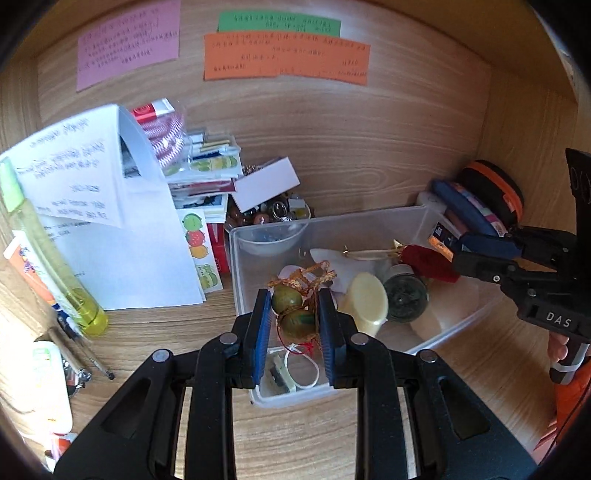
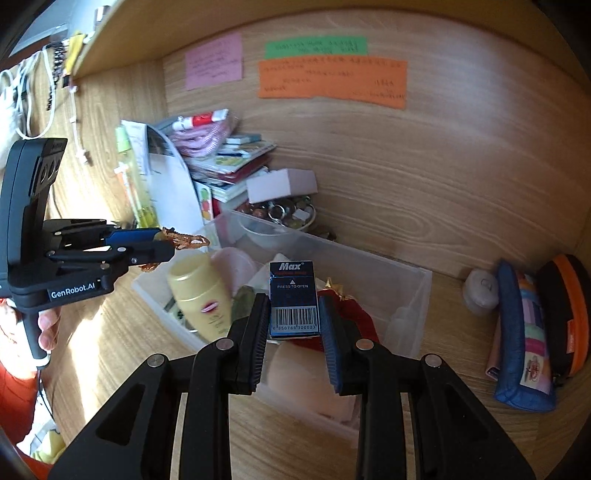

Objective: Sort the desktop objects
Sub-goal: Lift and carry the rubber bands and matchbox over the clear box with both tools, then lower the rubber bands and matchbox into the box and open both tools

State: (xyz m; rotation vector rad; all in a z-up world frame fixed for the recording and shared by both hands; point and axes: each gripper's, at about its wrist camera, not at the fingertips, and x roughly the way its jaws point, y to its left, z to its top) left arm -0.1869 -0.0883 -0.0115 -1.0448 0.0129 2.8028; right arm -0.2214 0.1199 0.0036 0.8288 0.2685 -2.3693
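The left gripper is clenched on a pair of green beads tied with gold cord, its blue pads pressing them from both sides above the near end of the clear plastic bin; in the right wrist view the same gripper shows from the side with the gold cord sticking out past its tips over the bin's left end. The right gripper grasps a small dark blue box marked "Max", held upright between its pads above the middle of the bin; from the left wrist it appears at the bin's right side with the box end poking out. Inside the bin lie a pale yellow bottle, a dark round jar, a red cloth piece, a small clear bowl at the far left corner and a white ring at the near end. On the desk's left part stand folded white papers and a stack of sticker sheets, with a yellow-green bottle leaning by them. Near the desk's right back corner rest a blue pencil case and an orange-edged black case, touching side by side. Pink, green and orange notes are stuck on the back panel
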